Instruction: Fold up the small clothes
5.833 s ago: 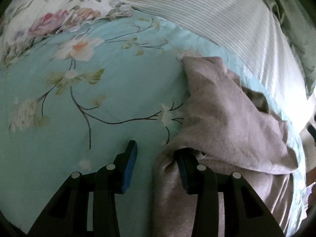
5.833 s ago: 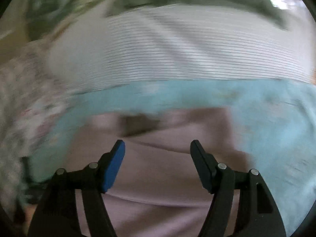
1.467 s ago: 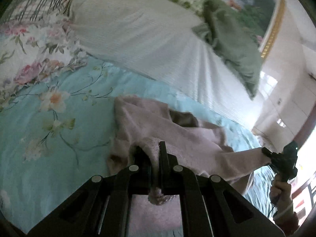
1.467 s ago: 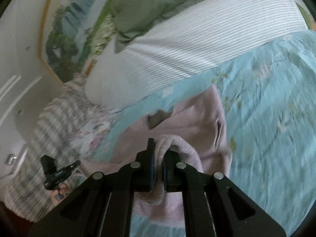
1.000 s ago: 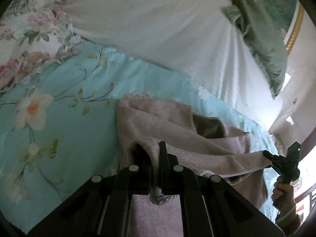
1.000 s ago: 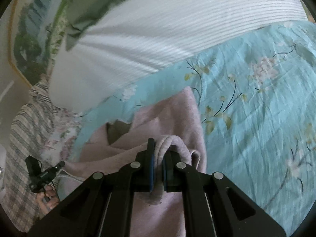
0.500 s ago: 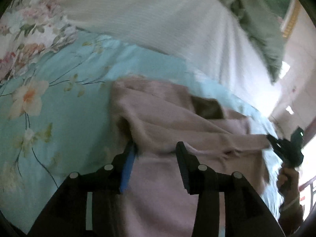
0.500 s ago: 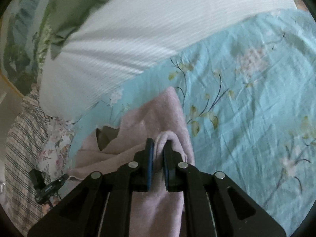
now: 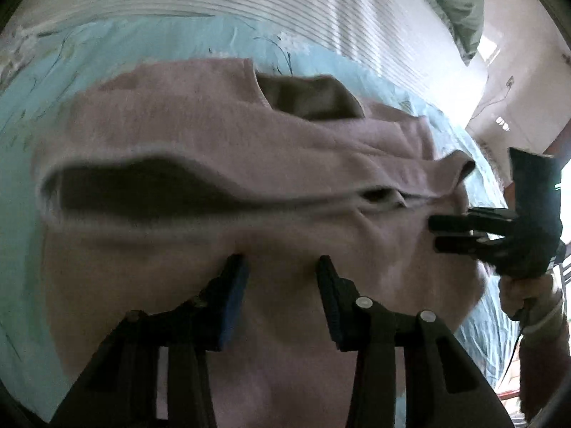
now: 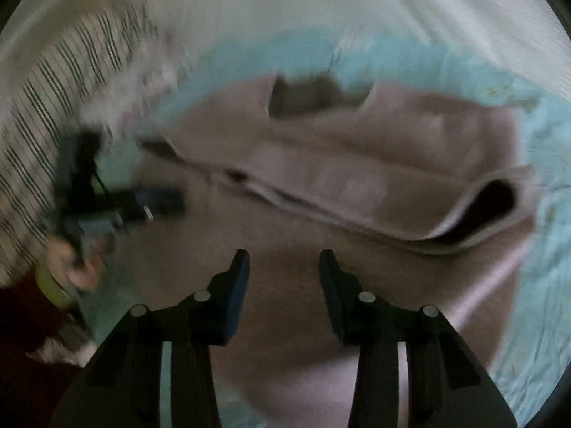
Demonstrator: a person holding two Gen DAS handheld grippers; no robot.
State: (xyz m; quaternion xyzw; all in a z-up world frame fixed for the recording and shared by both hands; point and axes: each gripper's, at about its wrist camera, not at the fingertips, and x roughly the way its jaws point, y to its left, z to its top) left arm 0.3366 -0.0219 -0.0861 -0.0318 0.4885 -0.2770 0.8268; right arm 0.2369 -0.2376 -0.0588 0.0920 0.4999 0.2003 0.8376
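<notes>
Left wrist view: my left gripper (image 9: 282,267) hung over the pink sweater (image 9: 221,132), which lay on the blue floral bedsheet (image 9: 32,82); the jaws stood apart and were closing, pads clear of the cloth, nothing clamped.
Left wrist, fold: the folded-over edge bulged into an open loop (image 9: 142,182) instead of lying flat.
Left wrist, other tool: the right gripper (image 9: 453,233) sat at the sweater's far side, its hand (image 9: 528,296) below it.
Right wrist view: my right gripper (image 10: 283,267) pointed down at the sweater (image 10: 357,149); its jaws were apart and opening, with no cloth between the pads. The frame was blurred.
Right wrist, other tool: the left gripper (image 10: 157,201) showed at the left, smeared.
Risk, fold: I judged the loose loop (image 10: 489,199) could spring back, because neither gripper pinned it.
Risk, snag: I judged closing low could pinch one layer and drag the fold askew.
Risk, aim: the blur made placing the next grasp uncertain.
</notes>
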